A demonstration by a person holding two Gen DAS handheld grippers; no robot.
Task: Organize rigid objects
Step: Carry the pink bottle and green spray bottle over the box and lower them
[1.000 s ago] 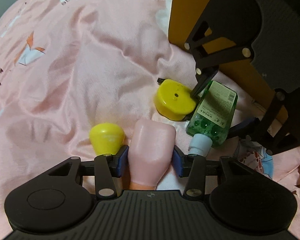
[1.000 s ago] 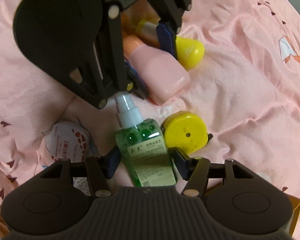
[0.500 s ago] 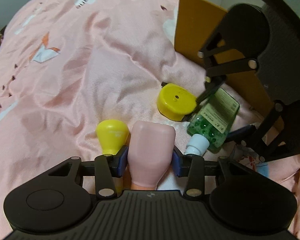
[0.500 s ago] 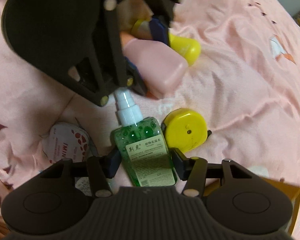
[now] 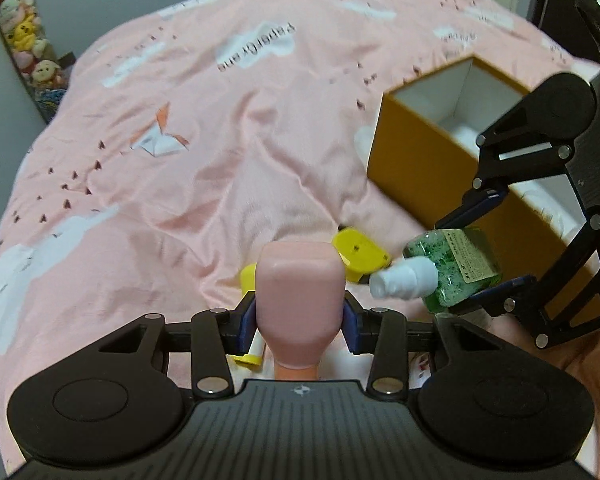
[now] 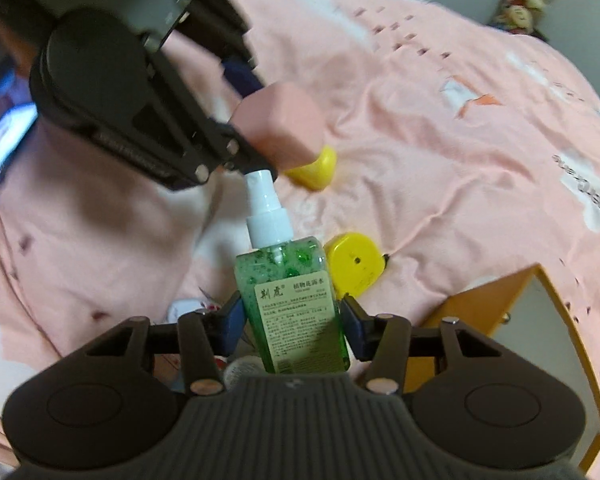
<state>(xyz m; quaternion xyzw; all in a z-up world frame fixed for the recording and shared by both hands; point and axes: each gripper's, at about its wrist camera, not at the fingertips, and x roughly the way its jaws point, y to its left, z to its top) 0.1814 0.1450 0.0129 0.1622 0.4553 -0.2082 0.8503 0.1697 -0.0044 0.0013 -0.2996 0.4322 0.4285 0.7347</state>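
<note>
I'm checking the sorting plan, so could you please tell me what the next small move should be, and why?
Probably carry the green spray bottle over the open orange box and lower it in. The right gripper is closing on it, already lifted off the pink bedspread, and the box stands right beside it with room inside. The left gripper holds the pink bottle, which could follow.

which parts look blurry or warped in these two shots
Left wrist view: sharp pink bottle, smeared yellow case, fisheye-curved bedspread. Right wrist view: readable green bottle label, left gripper and bedspread motion-blurred.
</note>
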